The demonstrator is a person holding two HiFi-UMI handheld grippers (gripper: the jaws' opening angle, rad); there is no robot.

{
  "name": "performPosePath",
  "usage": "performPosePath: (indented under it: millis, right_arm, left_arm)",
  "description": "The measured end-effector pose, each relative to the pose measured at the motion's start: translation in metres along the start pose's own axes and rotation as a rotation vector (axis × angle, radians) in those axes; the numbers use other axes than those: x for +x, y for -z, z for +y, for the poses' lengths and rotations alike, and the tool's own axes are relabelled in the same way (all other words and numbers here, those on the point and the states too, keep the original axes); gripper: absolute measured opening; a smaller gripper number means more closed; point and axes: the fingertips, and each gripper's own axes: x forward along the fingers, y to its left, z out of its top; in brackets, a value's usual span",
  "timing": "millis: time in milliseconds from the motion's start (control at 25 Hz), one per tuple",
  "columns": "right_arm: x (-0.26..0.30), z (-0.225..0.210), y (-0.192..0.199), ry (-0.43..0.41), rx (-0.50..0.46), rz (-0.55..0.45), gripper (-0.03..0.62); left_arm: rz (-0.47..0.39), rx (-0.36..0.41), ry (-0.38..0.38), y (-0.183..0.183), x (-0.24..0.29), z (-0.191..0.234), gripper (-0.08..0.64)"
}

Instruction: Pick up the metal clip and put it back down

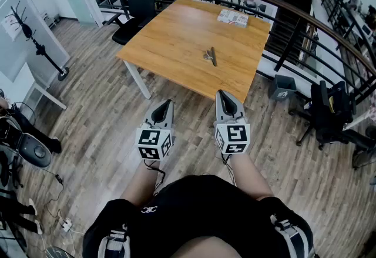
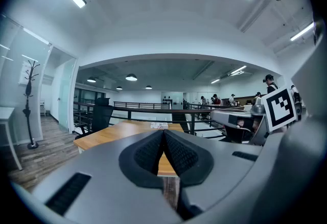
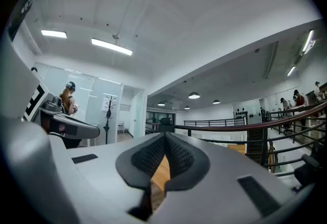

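Observation:
The metal clip [image 1: 210,56] lies on the wooden table [image 1: 176,45], right of its middle, small and dark grey. Both grippers are held over the floor, short of the table's near edge and well apart from the clip. My left gripper [image 1: 165,102] is shut with nothing between its pads [image 2: 176,152]; its tips meet in the left gripper view [image 2: 163,131]. My right gripper [image 1: 222,94] is shut and empty too, its tips touching in the right gripper view [image 3: 166,135]. The clip does not show in either gripper view.
A white flat packet [image 1: 232,17] lies at the table's far right corner. A black office chair [image 1: 138,1] stands at the far left, a railing [image 1: 305,22] runs behind, and a bin [image 1: 284,87] and another chair [image 1: 332,113] stand right.

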Motion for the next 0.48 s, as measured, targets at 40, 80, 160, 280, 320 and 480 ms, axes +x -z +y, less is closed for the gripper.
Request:
performPosePath:
  millis: [40,80,160,280,320,480]
  right_arm:
    - [0.0,0.002,0.0,-0.003,0.003,-0.002,0.012]
    - [0.0,0.003,0.0,-0.005,0.007,-0.005,0.012]
    - [0.001,0.004,-0.001,-0.006,0.024,-0.018,0.014]
    - [0.001,0.001,0.0,0.0,0.033,-0.028,0.015]
    - [0.0,0.0,0.001,0.003,0.029,-0.024,0.015]
    - [0.003,-0.01,0.009,0.014,0.023,-0.005,0.015]
  left_arm:
    - [0.0,-0.001,0.001,0.001,-0.001,0.001,0.017]
    - [0.001,-0.002,0.002,0.001,-0.001,0.001,0.017]
    - [0.002,-0.003,0.005,0.002,-0.001,0.002,0.017]
    - [0.008,-0.004,0.01,0.004,0.003,0.001,0.017]
    - [0.01,-0.005,0.011,0.005,0.004,0.0,0.017]
    - [0.014,-0.005,0.012,0.008,0.013,-0.005,0.017]
